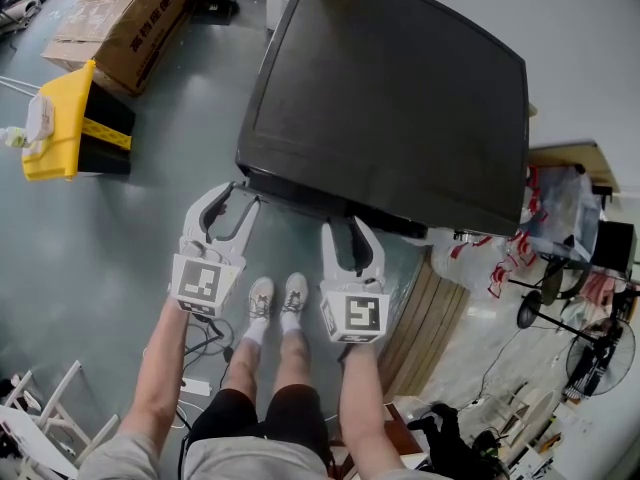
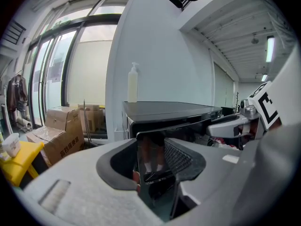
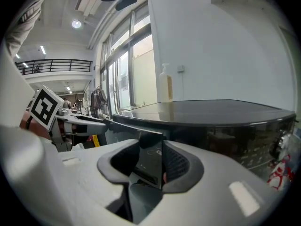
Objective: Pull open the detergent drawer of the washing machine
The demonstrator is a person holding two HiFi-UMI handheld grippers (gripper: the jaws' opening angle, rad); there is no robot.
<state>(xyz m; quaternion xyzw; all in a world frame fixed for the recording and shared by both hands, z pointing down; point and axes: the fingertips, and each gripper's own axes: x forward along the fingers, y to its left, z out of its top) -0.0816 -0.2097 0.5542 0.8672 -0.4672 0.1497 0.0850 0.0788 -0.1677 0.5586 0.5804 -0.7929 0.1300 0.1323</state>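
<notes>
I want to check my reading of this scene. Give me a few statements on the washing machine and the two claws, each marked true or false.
1. A pump bottle stands on the washing machine. True.
2. The left claw and the right claw both grip the dark drawer front. True.
3. The yellow object sits on the machine's top. False: it stands on the floor, to the machine's left.
4. The right claw holds the bottle. False: it is shut on the drawer front.

Black washing machine [image 1: 400, 98]; brown carton [image 1: 130, 18]; grey floor [image 1: 120, 248]
</notes>
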